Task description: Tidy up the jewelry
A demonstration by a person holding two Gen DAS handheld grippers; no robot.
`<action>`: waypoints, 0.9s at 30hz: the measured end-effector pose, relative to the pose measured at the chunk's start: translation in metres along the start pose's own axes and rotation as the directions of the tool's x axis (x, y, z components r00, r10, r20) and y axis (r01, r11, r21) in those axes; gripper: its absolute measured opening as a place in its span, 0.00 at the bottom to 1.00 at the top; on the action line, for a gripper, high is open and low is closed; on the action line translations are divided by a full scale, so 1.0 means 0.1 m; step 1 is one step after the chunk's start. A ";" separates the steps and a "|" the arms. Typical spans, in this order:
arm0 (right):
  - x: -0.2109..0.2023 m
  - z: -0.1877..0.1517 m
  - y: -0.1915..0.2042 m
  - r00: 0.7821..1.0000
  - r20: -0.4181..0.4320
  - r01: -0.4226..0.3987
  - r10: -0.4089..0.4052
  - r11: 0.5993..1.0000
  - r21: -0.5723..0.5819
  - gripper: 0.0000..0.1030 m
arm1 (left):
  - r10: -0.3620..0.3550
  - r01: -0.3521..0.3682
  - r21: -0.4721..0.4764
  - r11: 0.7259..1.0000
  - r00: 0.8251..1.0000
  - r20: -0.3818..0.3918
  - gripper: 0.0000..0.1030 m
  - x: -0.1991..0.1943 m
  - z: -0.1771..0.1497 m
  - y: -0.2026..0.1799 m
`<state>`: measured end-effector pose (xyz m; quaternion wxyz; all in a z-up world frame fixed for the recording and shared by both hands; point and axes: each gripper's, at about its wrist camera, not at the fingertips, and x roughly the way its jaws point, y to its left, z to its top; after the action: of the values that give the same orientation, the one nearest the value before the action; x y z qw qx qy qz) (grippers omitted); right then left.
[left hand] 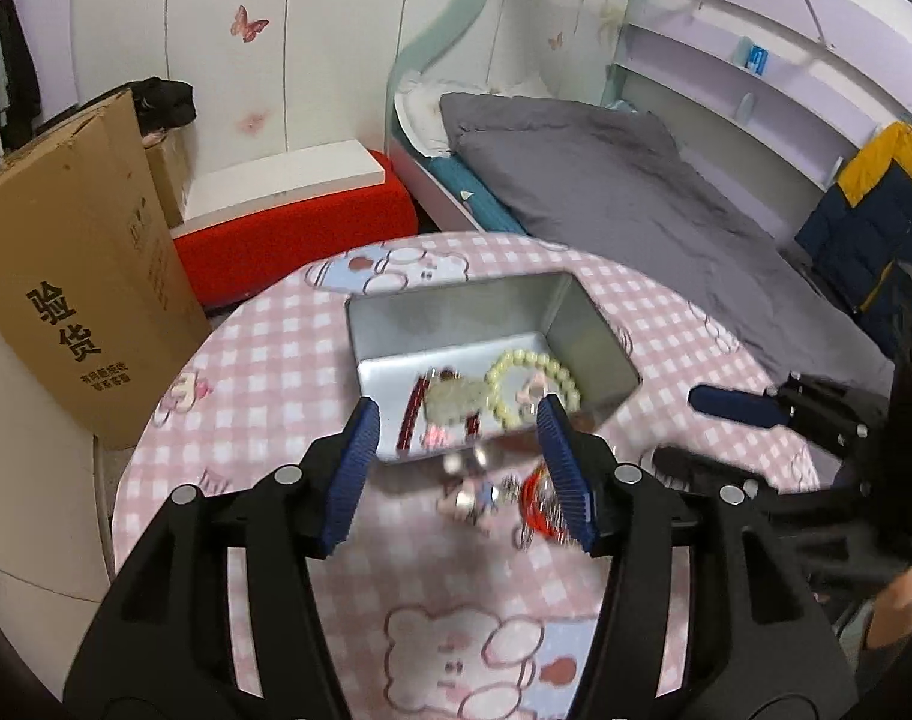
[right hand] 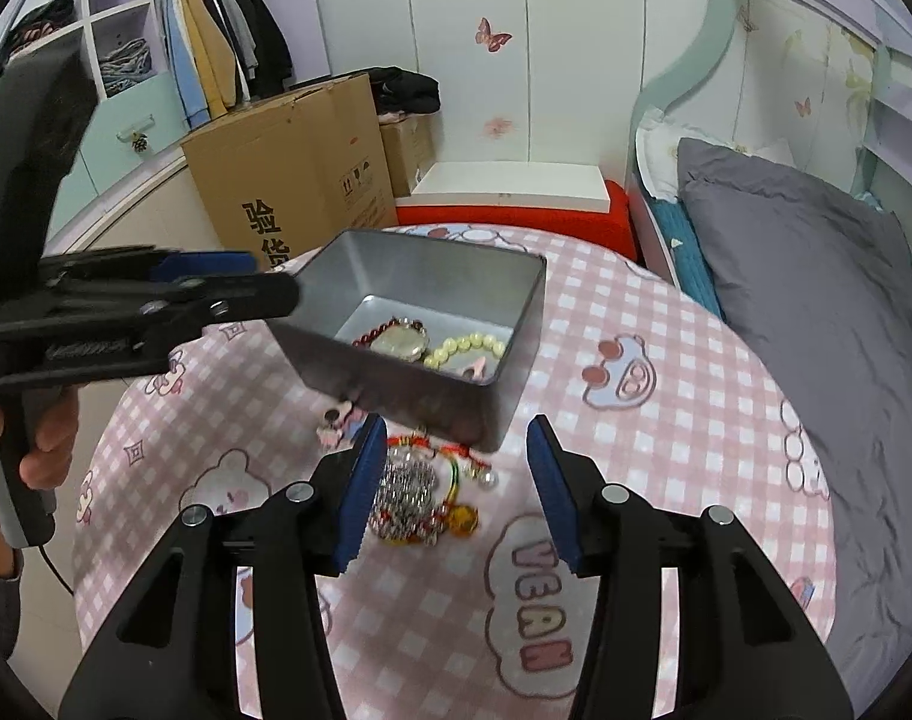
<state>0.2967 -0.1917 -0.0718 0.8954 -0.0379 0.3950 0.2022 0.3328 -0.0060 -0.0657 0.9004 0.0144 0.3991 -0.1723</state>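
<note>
Left wrist view, risk: the loose heap of trinkets (left hand: 504,498) lies on the checked tablecloth (left hand: 264,372) hard against the near wall of the metal tin (left hand: 456,306); a careless close could, I judge, catch only one strand and drag the rest off in a tangle.
Left wrist view, tongs: the left gripper (left hand: 462,468) stands open with nothing between its pads (the picture is smeared here); the heap sits just inside its right-hand finger.
Left wrist view, tin: already holds a pearl bracelet (left hand: 534,384) and a dark red bead string (left hand: 417,402).
Right wrist view, risk: the tin's near corner overhangs the pile, so a reach from this side may nudge the tin.
Right wrist view, tongs: the right gripper (right hand: 456,480) is open and empty; the silver chain bundle (right hand: 405,495) and red cord bracelet (right hand: 438,450) lie between its fingers, closer to the left one, on the cloth.
Right wrist view, other hand: the left gripper (right hand: 228,282) hovers beside the tin's far-left corner.
</note>
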 end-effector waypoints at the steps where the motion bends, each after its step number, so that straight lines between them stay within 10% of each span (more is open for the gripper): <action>1: -0.01 -0.05 0.00 1.000 -0.002 0.000 0.000 1.000 0.004 0.45 | 0.009 -0.009 0.003 1.000 1.000 0.004 0.53 -0.01 -0.06 -0.02; 15: 0.07 -0.42 -0.08 0.999 -0.046 0.005 -0.003 0.999 0.049 0.45 | 0.013 -0.016 -0.024 1.000 0.996 -0.094 0.52 0.43 -0.44 -0.17; 23: 0.11 -0.48 -0.10 0.999 -0.050 0.003 -0.002 0.999 0.035 0.45 | -0.027 0.020 -0.057 0.998 0.990 -0.135 0.12 0.62 -0.48 -0.12; 27: 0.13 -0.50 -0.05 0.999 -0.053 0.000 0.001 1.000 0.006 0.45 | -0.049 0.037 -0.093 0.995 0.991 -0.126 0.12 0.62 -0.52 -0.04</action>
<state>0.2716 -0.2035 -0.1161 0.8847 -0.0406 0.4191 0.2002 0.3329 -0.0197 -0.1452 0.8687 -0.0238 0.4637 -0.1724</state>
